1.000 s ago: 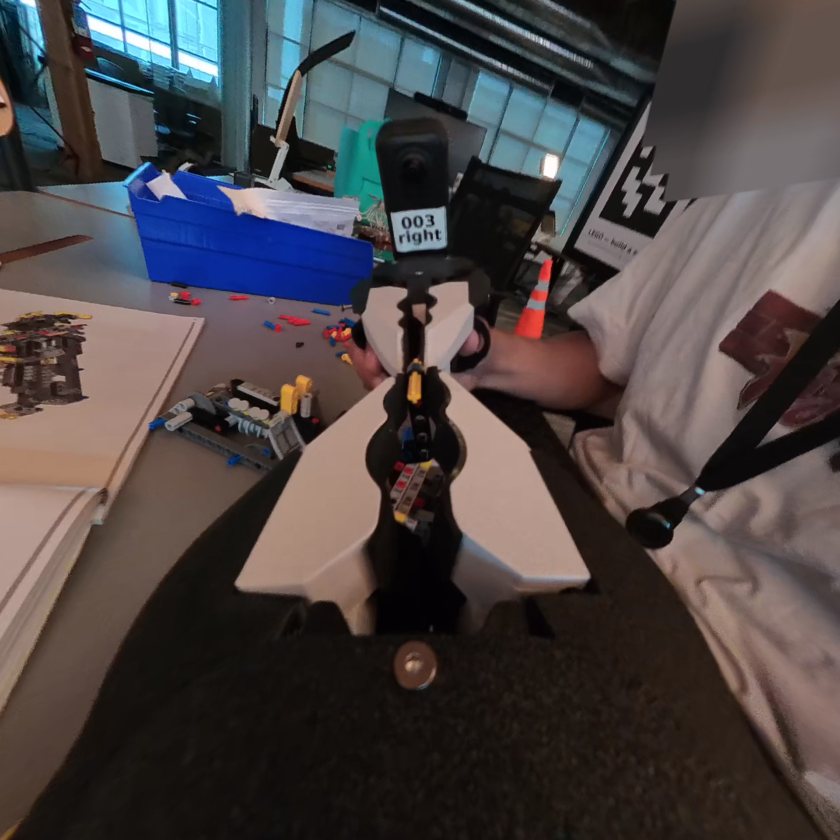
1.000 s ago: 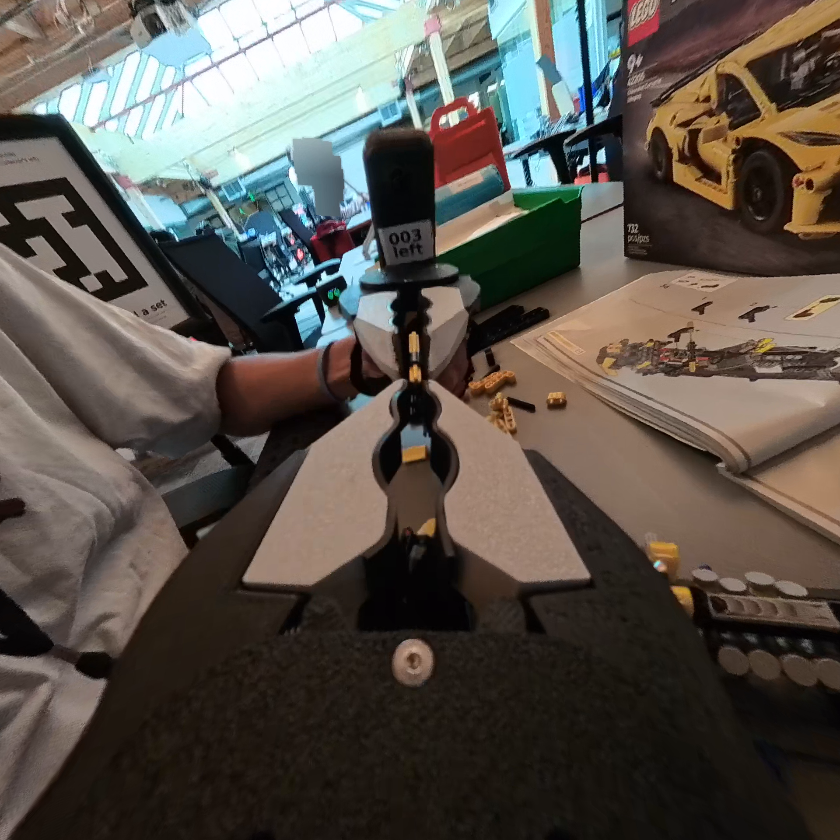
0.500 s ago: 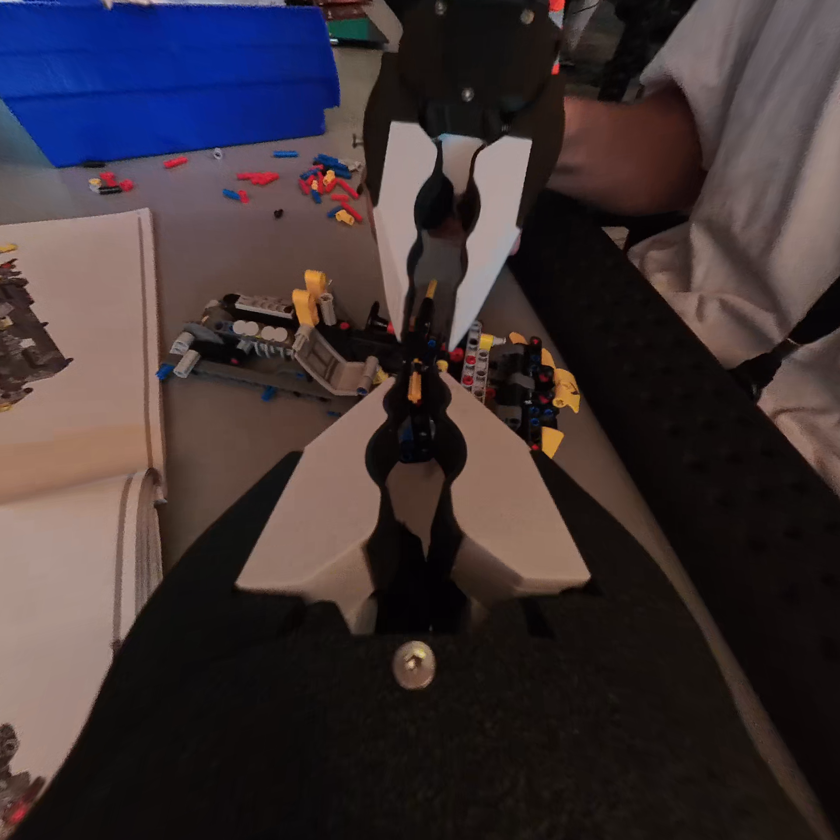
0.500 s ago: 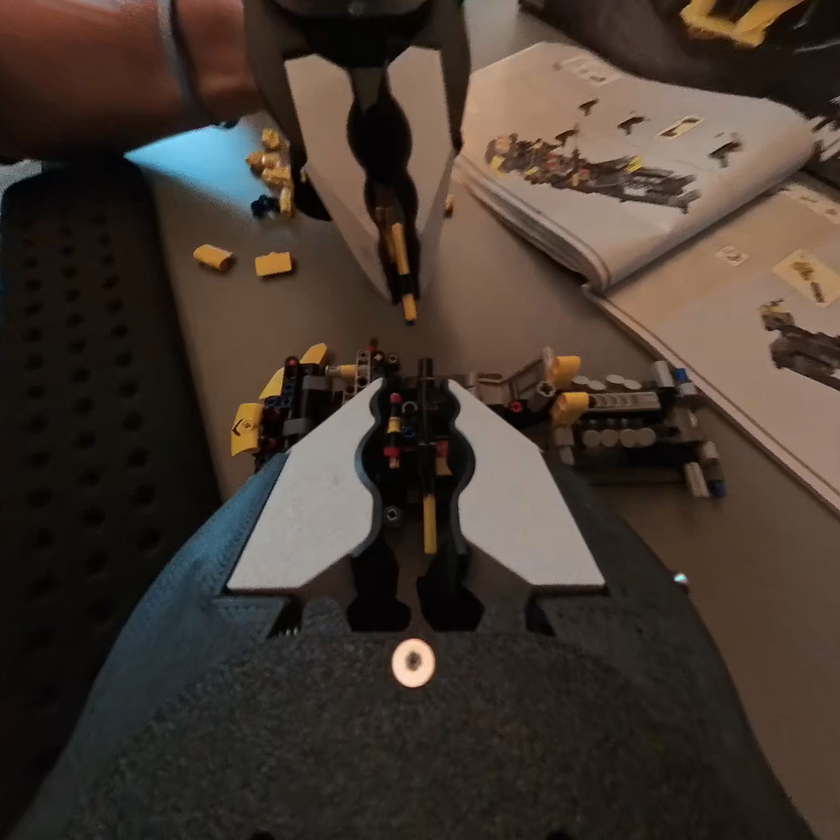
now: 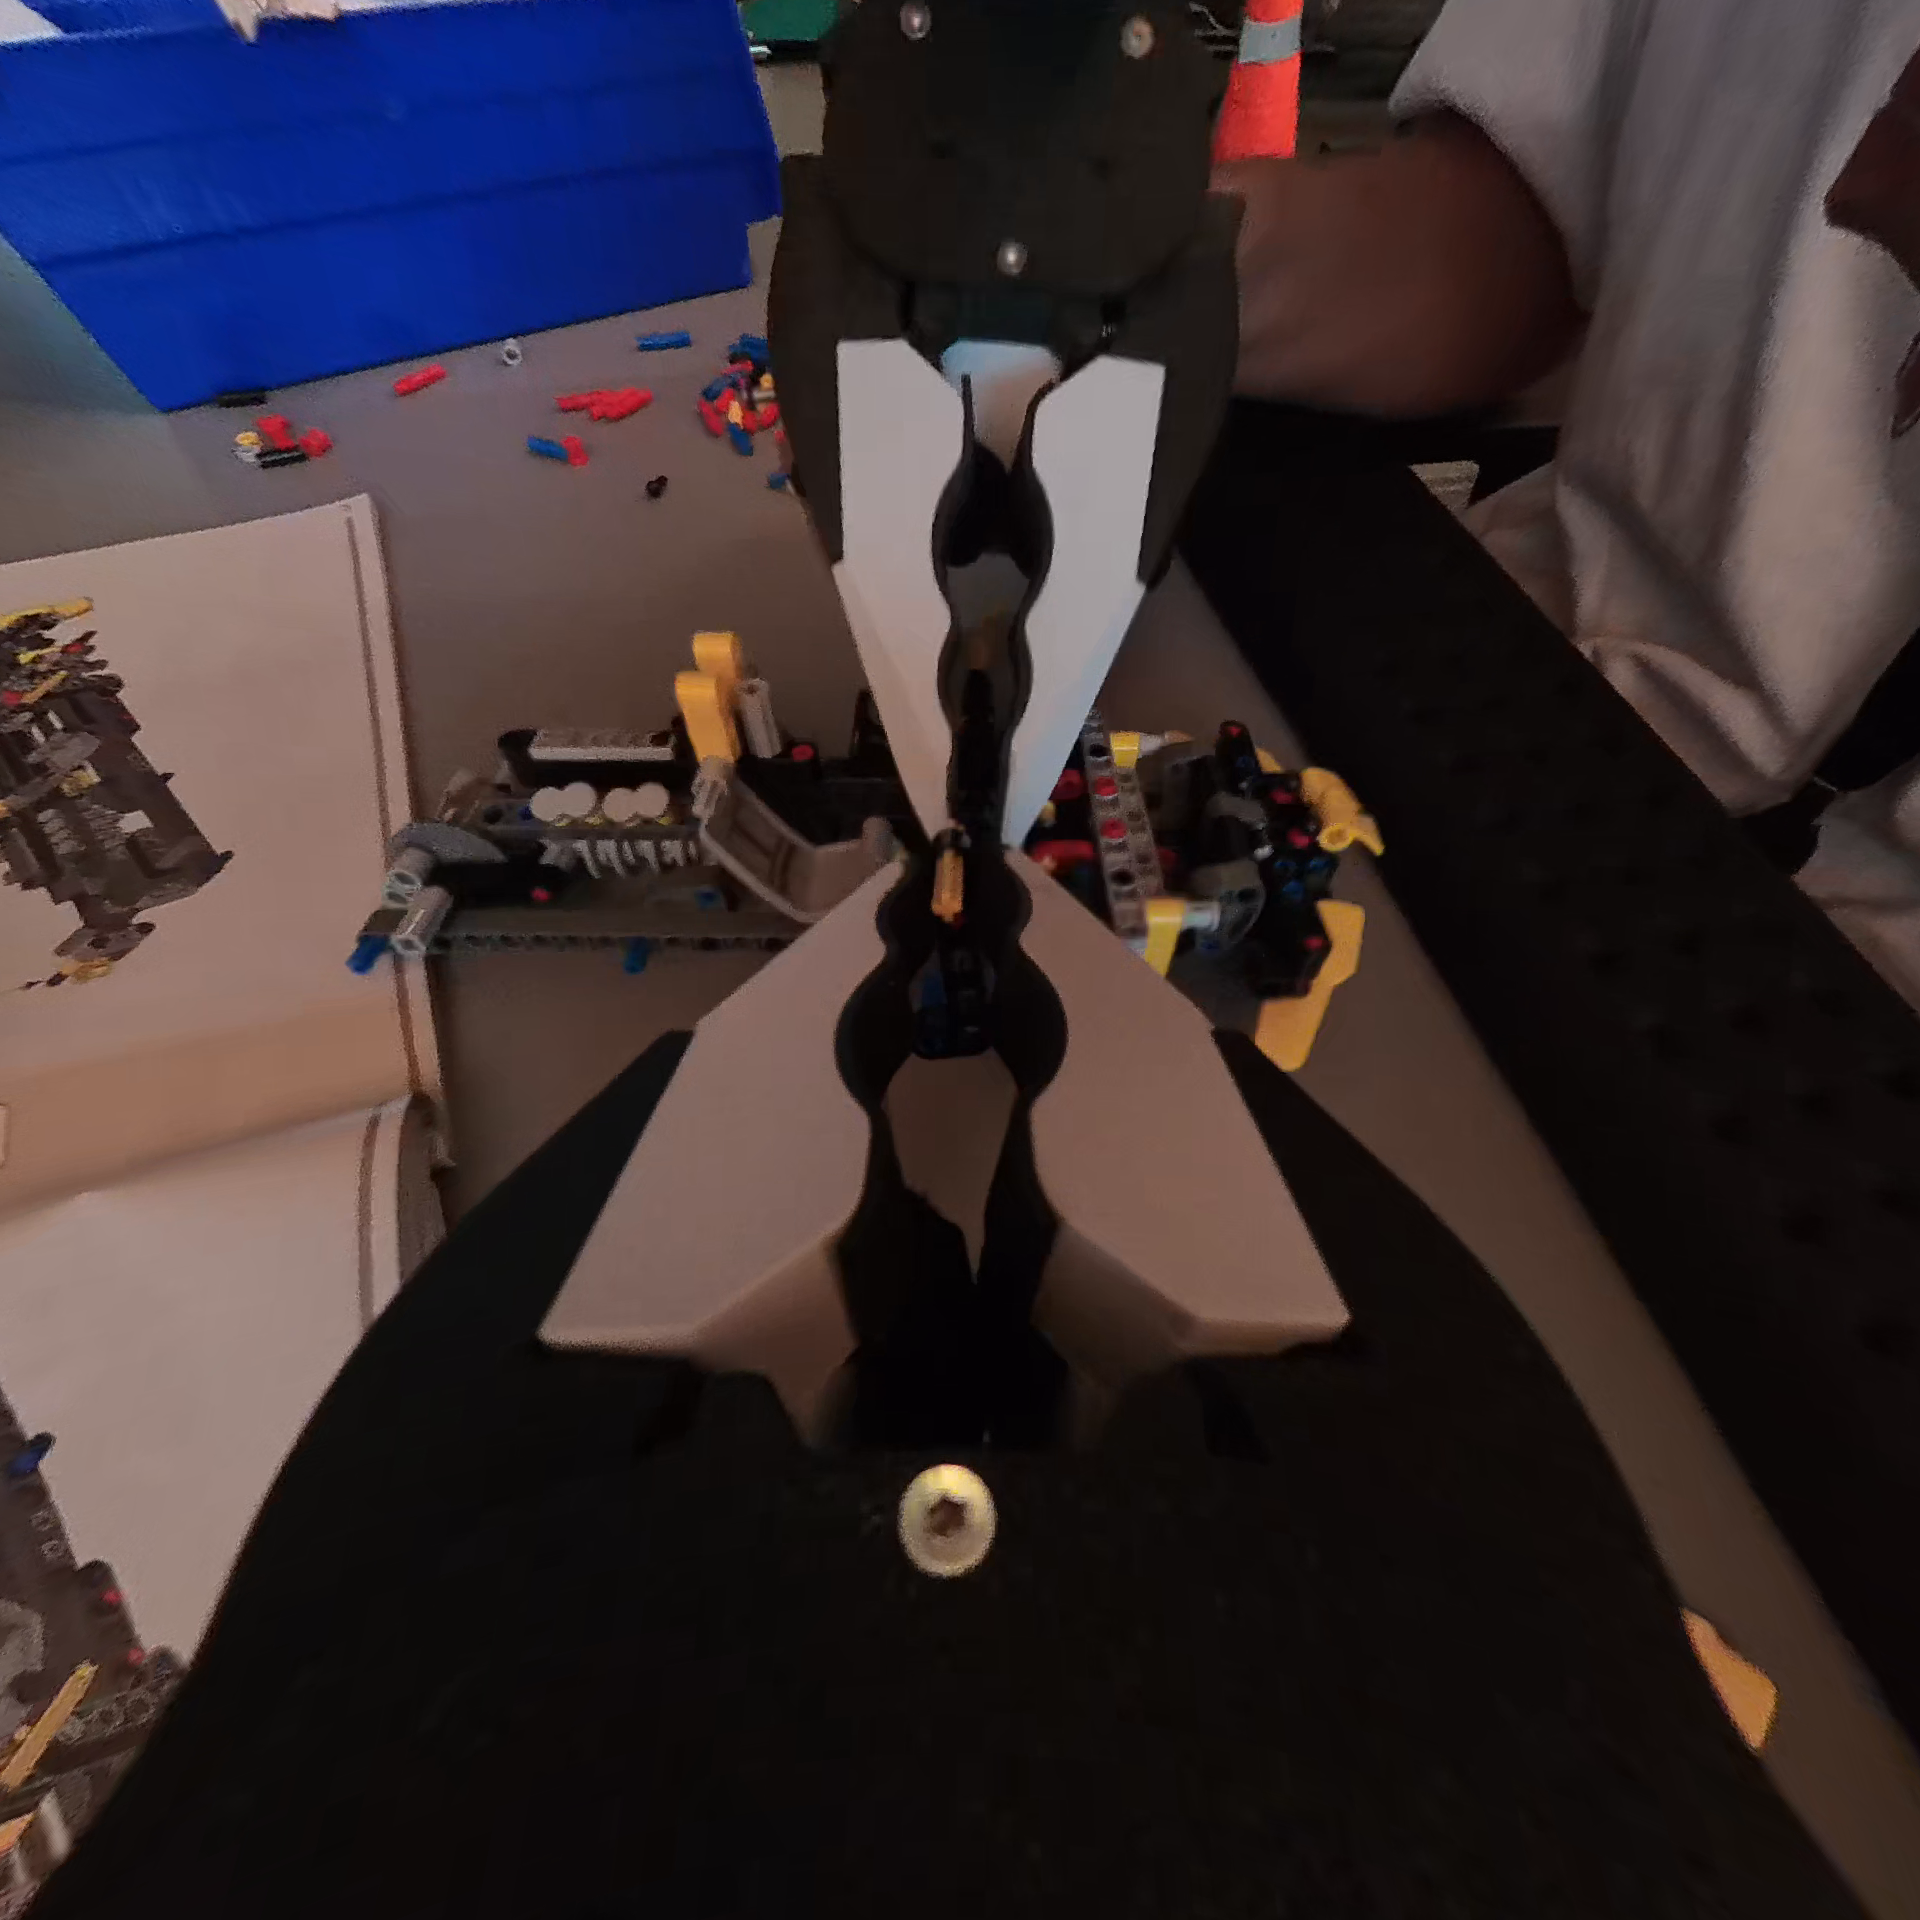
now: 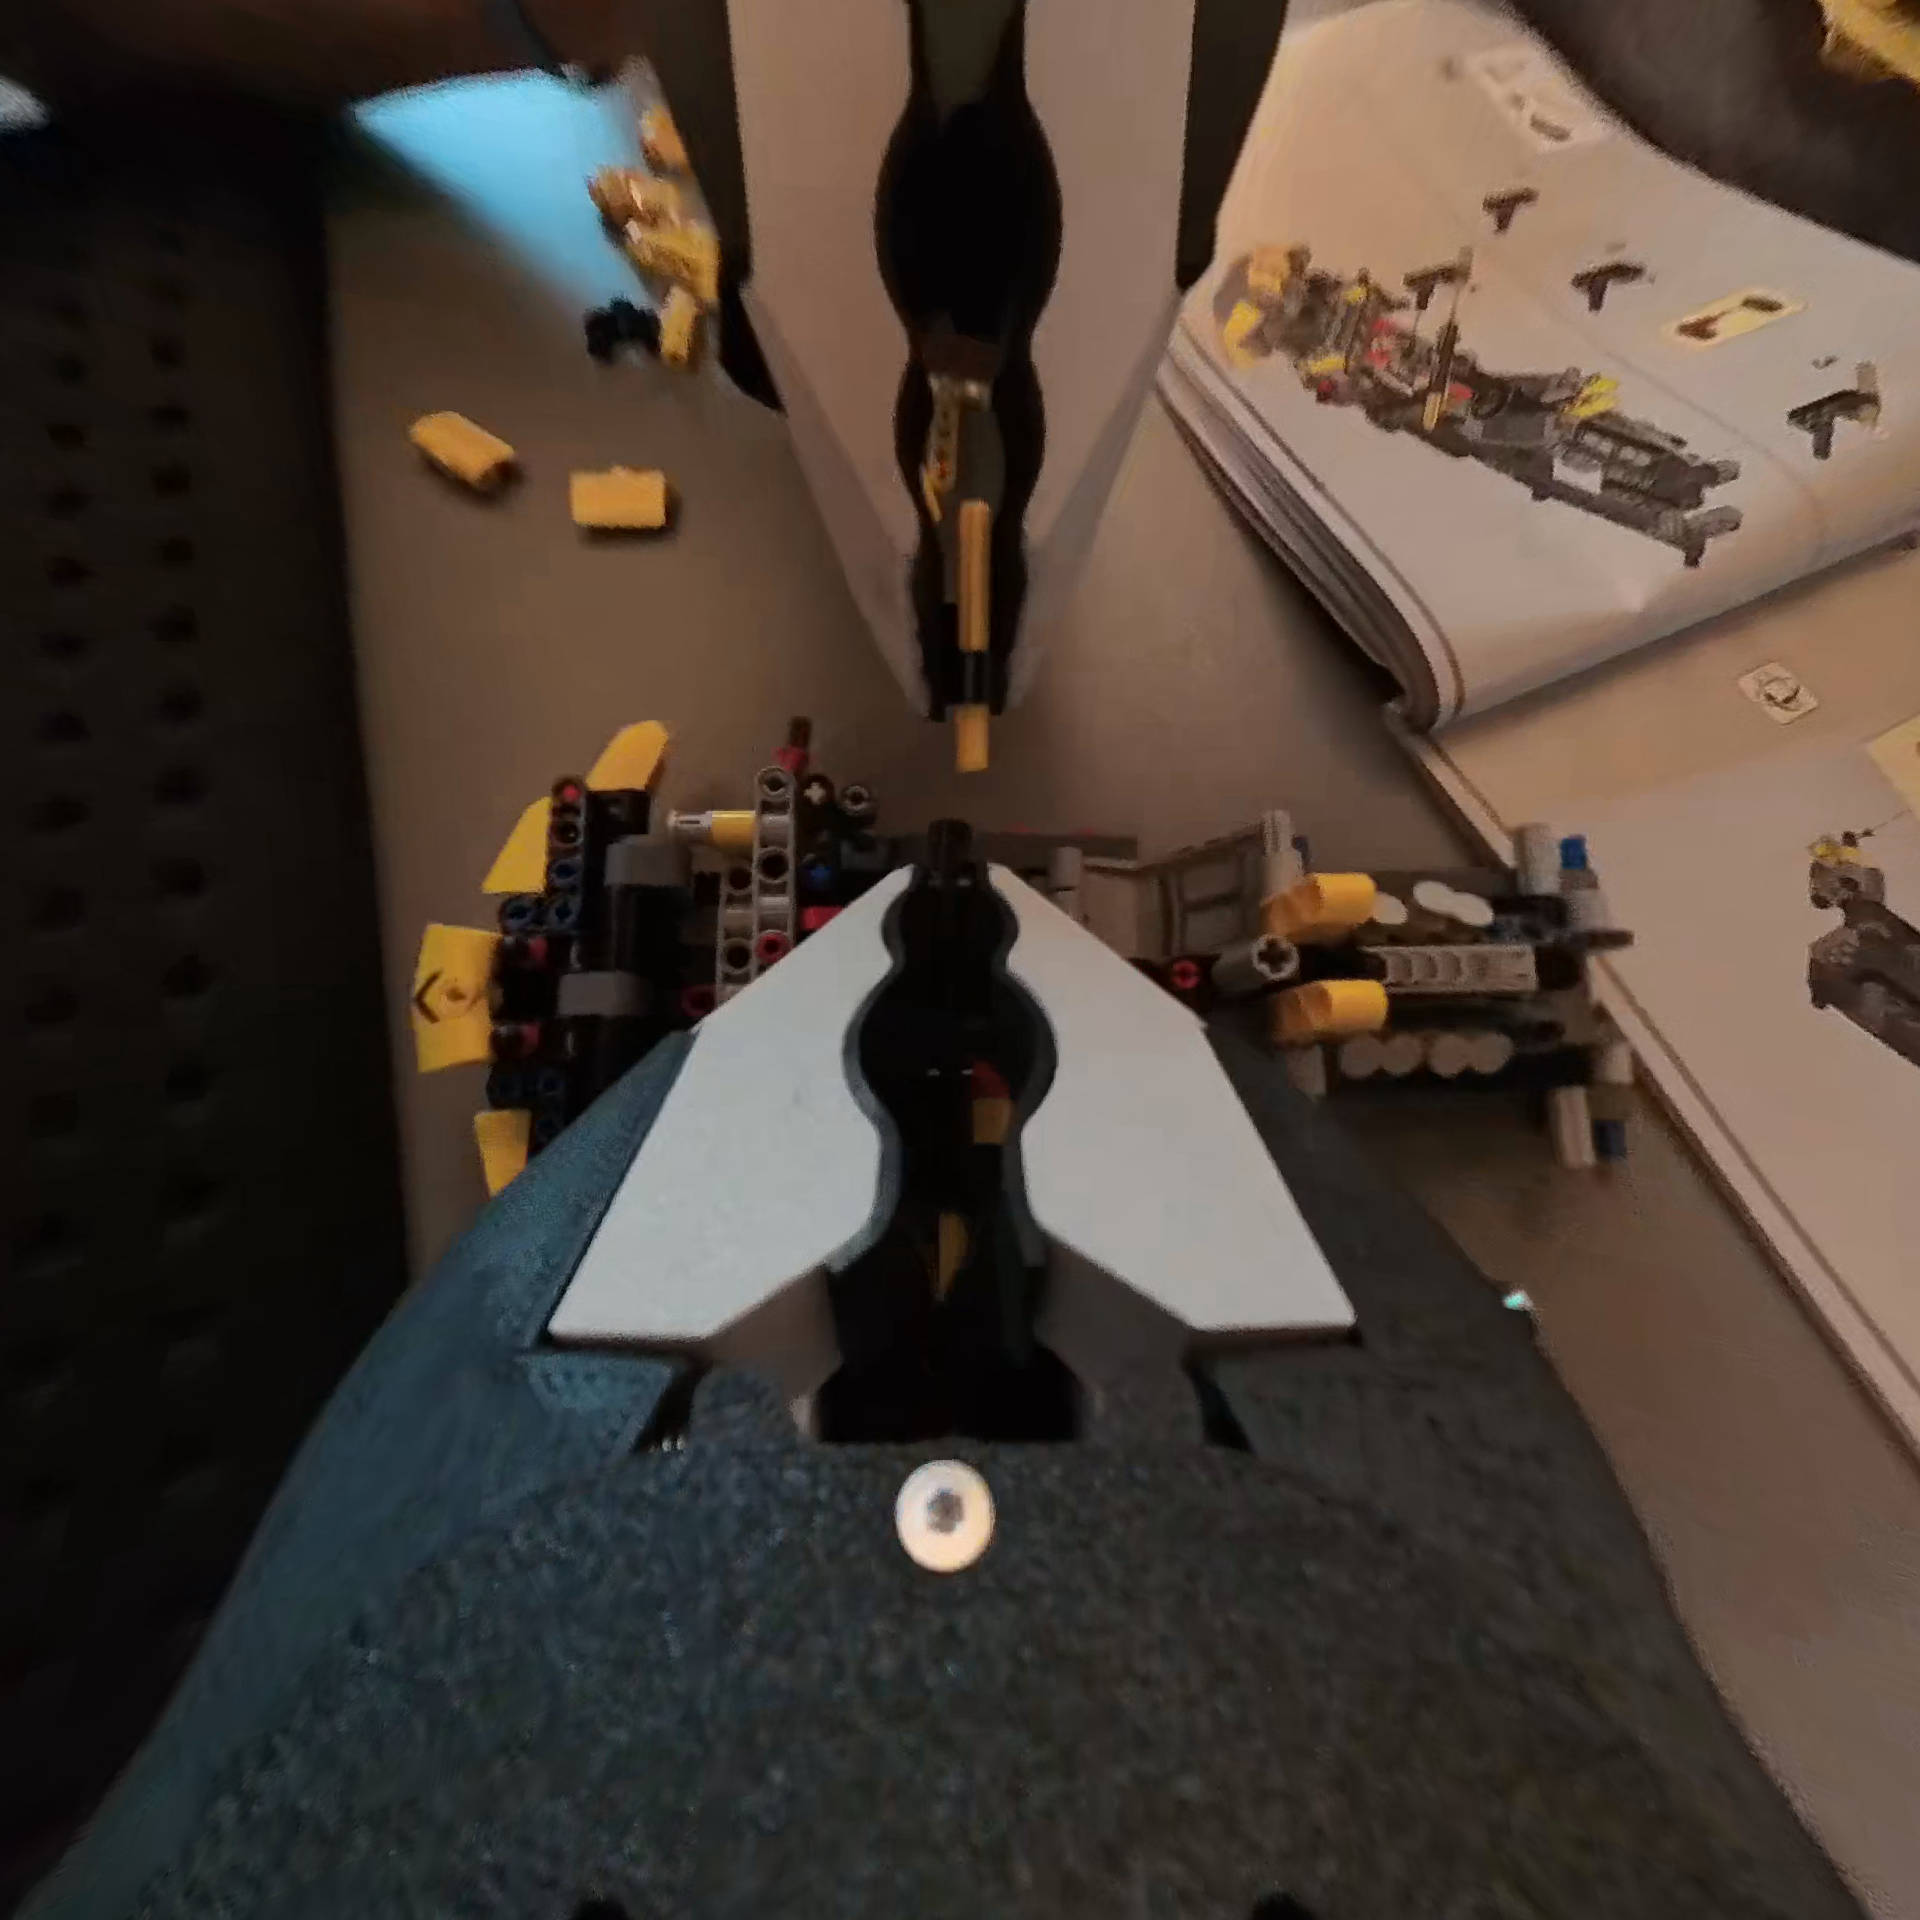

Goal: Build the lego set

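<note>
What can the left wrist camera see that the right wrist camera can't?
Only the left wrist view shows the blue bin, an orange cone and scattered red and blue pieces. Only the right wrist view shows loose yellow pieces. Both show the half-built lego car, the instruction book and both shut grippers, tip to tip.

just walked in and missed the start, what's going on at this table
A person is building a lego car with a handheld claw in each hand. The left claw is shut on a thin black-and-yellow axle piece, its yellow tip poking out. The right claw is shut on a black piece. Both point down, tips nearly meeting, just above the half-built chassis lying on the table beside the open instruction booklet.
</note>
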`<state>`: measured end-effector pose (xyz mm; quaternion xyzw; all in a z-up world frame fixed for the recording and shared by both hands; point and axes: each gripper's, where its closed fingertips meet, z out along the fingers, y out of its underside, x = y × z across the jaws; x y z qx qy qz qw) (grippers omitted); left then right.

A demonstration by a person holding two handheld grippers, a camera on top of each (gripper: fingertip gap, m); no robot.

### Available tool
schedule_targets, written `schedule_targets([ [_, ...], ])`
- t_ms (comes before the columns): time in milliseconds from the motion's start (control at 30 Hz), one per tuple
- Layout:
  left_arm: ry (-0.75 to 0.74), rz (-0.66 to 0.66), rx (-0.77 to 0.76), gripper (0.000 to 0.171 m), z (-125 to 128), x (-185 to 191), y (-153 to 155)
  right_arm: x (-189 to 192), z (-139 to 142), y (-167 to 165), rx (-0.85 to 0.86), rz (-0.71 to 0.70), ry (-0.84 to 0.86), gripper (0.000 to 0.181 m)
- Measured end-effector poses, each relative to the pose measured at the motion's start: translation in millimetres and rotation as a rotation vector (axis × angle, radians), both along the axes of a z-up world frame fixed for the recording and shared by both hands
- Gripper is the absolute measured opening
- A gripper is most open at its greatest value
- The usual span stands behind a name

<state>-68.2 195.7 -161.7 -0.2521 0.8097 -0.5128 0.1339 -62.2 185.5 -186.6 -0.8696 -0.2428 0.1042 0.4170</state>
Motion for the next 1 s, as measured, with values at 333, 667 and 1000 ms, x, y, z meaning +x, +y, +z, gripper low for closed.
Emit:
schedule_targets([
  [333,-0.028,-0.003,-0.039,0.004,7.9,2.2,-8.1,-2.2,24.5,-1.6,0.109,-0.009,0.23,0.007],
  [667,-0.043,-0.007,-0.077,0.005,15.3,1.9,-9.5,-2.8,29.0,-2.0,0.128,-0.012,0.26,0.007],
  [1000,-0.048,-0.012,-0.112,0.005,18.8,1.5,-10.0,-3.3,30.5,-2.0,0.133,-0.008,0.266,0.007],
])
